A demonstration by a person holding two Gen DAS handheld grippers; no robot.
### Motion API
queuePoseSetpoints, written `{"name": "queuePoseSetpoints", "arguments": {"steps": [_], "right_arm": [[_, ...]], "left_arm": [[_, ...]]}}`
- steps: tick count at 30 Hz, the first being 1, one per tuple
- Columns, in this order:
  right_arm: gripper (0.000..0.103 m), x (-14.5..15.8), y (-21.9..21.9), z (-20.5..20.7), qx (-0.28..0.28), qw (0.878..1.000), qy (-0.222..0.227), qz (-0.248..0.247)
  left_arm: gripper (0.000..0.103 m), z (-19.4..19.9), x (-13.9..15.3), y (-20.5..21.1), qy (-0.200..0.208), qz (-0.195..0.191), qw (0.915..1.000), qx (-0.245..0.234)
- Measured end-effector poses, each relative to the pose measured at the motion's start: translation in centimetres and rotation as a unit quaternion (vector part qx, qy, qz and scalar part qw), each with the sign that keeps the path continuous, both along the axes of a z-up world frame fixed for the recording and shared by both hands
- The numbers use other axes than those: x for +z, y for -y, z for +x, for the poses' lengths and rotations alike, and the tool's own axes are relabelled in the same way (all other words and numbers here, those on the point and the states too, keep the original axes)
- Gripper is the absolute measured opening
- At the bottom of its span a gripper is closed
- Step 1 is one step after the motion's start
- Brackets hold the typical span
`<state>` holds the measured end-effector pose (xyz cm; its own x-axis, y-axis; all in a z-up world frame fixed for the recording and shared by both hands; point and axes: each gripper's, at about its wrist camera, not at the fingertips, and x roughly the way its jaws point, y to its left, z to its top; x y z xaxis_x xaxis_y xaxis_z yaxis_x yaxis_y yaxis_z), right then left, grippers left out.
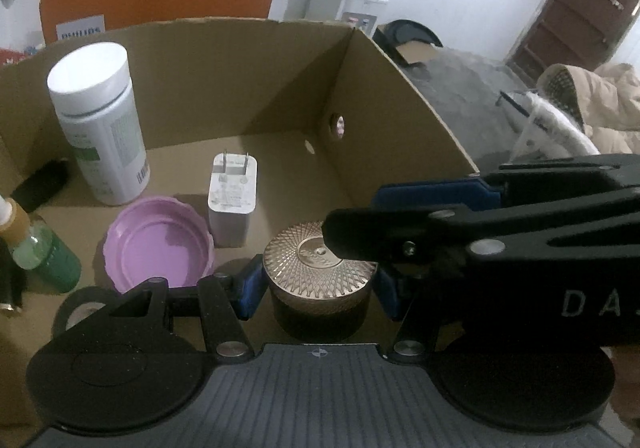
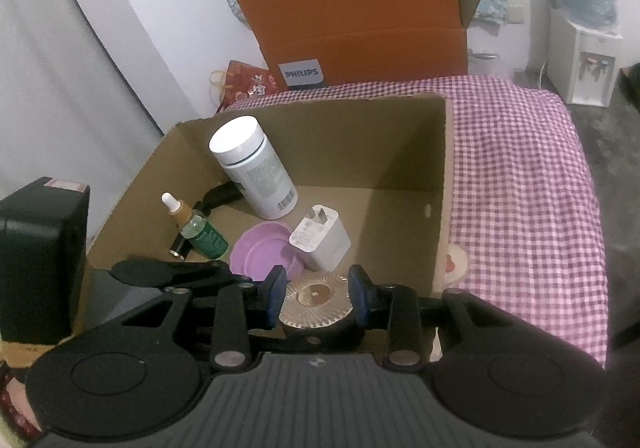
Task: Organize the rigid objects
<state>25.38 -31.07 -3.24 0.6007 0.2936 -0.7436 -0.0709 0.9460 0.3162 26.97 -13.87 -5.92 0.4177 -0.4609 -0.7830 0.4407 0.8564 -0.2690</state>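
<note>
**A:** What is shown from the left wrist?

**B:** A gold-lidded jar (image 1: 320,268) is seen low in the cardboard box (image 1: 400,96), towards its near side. It is flanked by the blue pads (image 1: 250,288) of the left claw (image 1: 318,288). The pads appear to be pressed against the lid's rim, so the jar is judged to be grasped there. The right claw (image 1: 352,220) is reached in from the right, with one finger over the lid. Just beyond the jar a purple lid (image 1: 158,244) and a white charger (image 1: 232,204) are lying. A white bottle (image 1: 100,120) is stood behind them, and a green dropper bottle (image 1: 44,256) is at the far left.

**A:** And from the right wrist?

**B:** The jar's lid is framed between the right claw's pads, which are held partly apart. Whether they are clamped on it or only poised above it cannot be told. The box is seen to be set on a table covered with a purple checked cloth (image 2: 520,168).

**A:** How is the step best done?

**B:** The jar is probably being set down. It should be kept level and lowered onto bare cardboard, clear of the purple lid and the charger. The grip should be eased only once the base is seated. The claws should then be drawn straight back, so that nothing nearby is knocked.
</note>
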Motion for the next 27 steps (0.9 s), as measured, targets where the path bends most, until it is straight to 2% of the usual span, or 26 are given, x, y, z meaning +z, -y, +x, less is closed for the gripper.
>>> {"name": "queuePoseSetpoints", "arguments": {"steps": [7,10,14,18,20,27], "right_arm": [[0.037,0.0,0.3,-0.1,-0.004,1.0,0.002,0.014],[0.037,0.0,0.5,-0.2,-0.007,1.0,0.003,0.023],[0.037,0.0,1.0,-0.5,-0.012,0.999,0.004,0.042],[0.037,0.0,1.3,-1.1,-0.018,0.998,0.003,0.067],[0.037,0.0,1.5,-1.4,-0.023,0.997,0.002,0.078],[0.037,0.4,1.8,-2.5,-0.036,0.995,0.002,0.097]], "left_arm": [[0.058,0.1,0.2,0.0,-0.006,0.006,1.0,0.0],[0.059,-0.3,1.0,-0.1,0.014,0.011,0.9998,0.0],[0.072,-1.2,2.5,0.0,0.047,0.031,0.9984,0.001],[0.079,-2.2,3.5,0.1,0.077,0.063,0.995,0.004],[0.088,-2.8,3.9,0.0,0.087,0.071,0.9936,0.006],[0.095,-4.2,5.1,-0.2,0.111,0.092,0.9895,0.011]]}}
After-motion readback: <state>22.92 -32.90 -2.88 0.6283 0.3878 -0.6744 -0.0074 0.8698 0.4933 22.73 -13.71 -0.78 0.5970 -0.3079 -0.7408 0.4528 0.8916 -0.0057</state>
